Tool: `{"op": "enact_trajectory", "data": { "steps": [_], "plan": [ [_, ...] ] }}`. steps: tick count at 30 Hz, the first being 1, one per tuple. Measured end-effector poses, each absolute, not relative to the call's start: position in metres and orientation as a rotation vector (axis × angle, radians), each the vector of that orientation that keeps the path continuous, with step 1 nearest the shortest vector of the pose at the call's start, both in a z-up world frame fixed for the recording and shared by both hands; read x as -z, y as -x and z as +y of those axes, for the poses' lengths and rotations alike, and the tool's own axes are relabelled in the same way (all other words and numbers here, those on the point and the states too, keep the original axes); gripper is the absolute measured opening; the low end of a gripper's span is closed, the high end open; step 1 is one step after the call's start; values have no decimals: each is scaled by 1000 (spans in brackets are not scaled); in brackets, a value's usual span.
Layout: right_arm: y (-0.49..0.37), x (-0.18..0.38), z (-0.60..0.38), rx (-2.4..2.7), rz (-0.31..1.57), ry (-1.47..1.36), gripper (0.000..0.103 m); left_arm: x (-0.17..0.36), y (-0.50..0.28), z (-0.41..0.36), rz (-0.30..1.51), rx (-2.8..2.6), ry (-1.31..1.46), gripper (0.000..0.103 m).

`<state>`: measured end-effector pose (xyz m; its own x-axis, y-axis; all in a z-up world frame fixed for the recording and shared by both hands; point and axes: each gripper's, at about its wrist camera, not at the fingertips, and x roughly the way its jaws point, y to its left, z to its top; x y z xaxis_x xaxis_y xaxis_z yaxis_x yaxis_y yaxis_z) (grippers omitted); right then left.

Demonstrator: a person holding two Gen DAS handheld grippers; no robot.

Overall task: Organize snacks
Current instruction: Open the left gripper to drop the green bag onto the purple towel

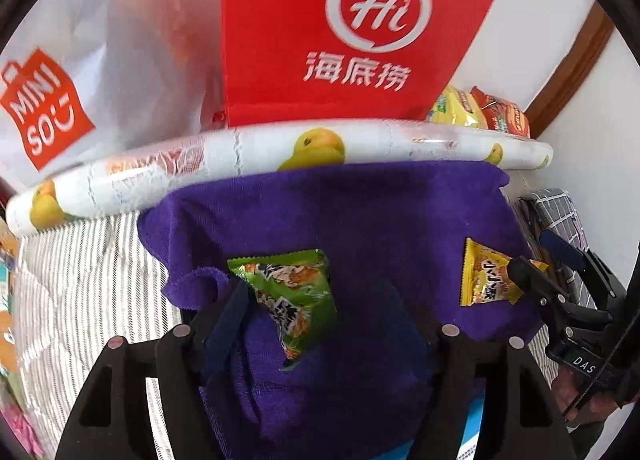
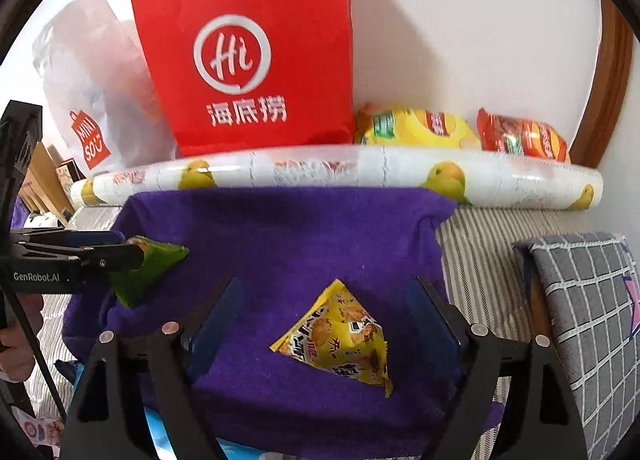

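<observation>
Left gripper [image 1: 320, 300]: jaws apart, green snack packet [image 1: 294, 296] seen between them.
Right gripper [image 2: 324, 324]: jaws apart around yellow snack packet [image 2: 340, 340]; checked cushion [image 2: 588, 320] shown fully only here.

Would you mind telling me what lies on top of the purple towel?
On the purple towel lie a green snack packet and a yellow snack packet. What the towel covers is hidden, apart from something blue at its front edge.

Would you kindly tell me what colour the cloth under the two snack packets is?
The cloth is deep purple, shown best in the right wrist view.
</observation>
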<state>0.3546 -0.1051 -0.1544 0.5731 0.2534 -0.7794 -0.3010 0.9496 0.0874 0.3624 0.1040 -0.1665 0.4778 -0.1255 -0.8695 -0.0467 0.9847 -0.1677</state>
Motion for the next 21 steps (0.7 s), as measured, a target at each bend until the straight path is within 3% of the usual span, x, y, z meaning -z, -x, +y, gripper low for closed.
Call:
{"op": "enact_trajectory", "data": {
  "steps": [21],
  "plan": [
    [-264,77,-123,-236,820,42,85,90,-295,96,901,97,203,70]
  ]
}}
